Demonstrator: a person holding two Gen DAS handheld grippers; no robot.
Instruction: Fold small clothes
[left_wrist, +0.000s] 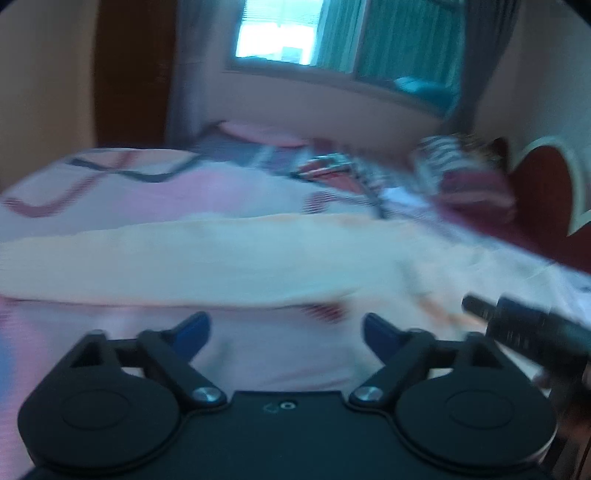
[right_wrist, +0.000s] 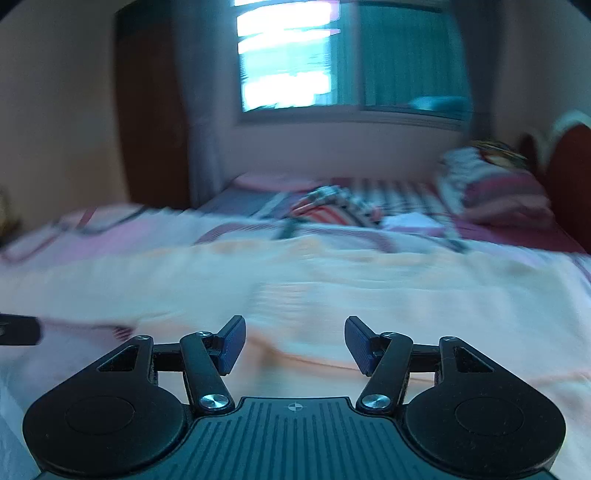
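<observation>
Bedroom, patterned pink bedsheet (left_wrist: 122, 192), window behind, frames blurred. Left gripper (left_wrist: 286, 328) released, blue pads apart, nothing between, pointing down at the sheet just short of the cloth's near edge. Right gripper (right_wrist: 294, 341) also released and empty, low over the pale cloth (right_wrist: 332, 280), which lies flat across the bed ahead of both. Cloth looks light, soft, floppy; best pinched at near edge or corners. Striped pile (right_wrist: 332, 206) sits farther back.

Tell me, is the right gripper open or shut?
Open. The right gripper has its blue pads apart, nothing between them, above the pale cloth.
</observation>
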